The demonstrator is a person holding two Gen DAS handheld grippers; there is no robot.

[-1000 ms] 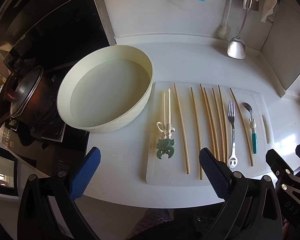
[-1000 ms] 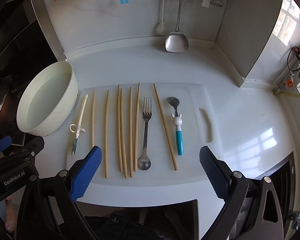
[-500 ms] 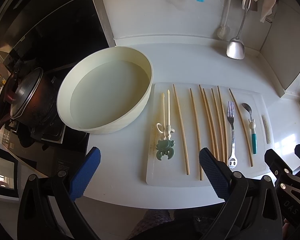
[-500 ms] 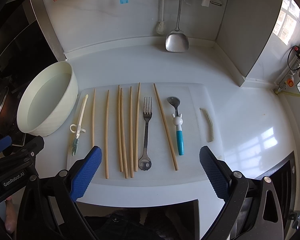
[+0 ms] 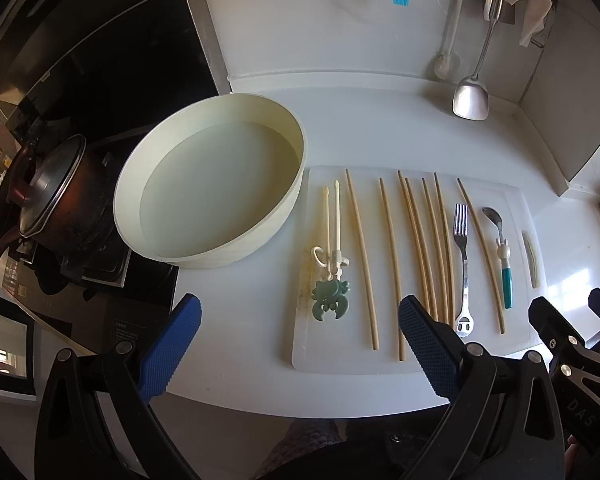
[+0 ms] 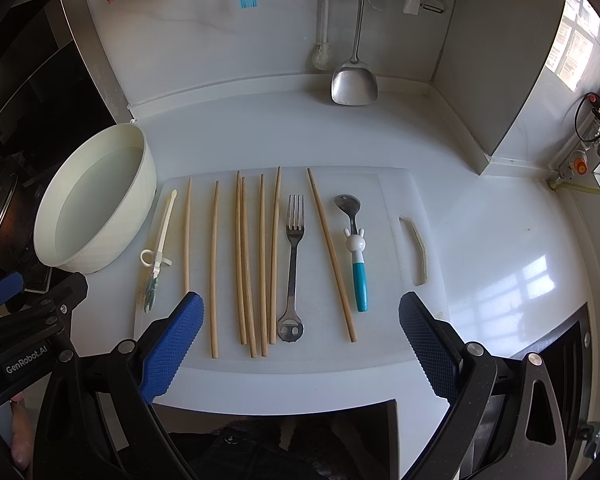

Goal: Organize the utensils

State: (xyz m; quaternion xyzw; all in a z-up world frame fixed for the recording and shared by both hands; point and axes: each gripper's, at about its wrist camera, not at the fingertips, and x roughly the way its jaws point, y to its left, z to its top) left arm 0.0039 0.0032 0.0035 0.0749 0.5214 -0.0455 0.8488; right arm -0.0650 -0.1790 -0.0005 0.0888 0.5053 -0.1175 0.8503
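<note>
The left gripper (image 5: 298,340) and right gripper (image 6: 300,340) are both hovering spread wide, holding nothing, above the near edge of the white plastic cutting board (image 6: 388,344), where wooden chopsticks (image 6: 240,260), a steel fork (image 6: 294,264) and a teal-handled spoon (image 6: 356,252) are lying in a row.

Matt wooden chopsticks (image 6: 214,268); shiny metal fork (image 6: 293,264); translucent plastic board (image 6: 388,332); glossy white counter (image 6: 500,240)

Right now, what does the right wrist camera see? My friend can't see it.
The open right gripper hovers over a white cutting board holding wooden chopsticks, a fork and a teal-handled spoon. A cream basin sits left.
</note>
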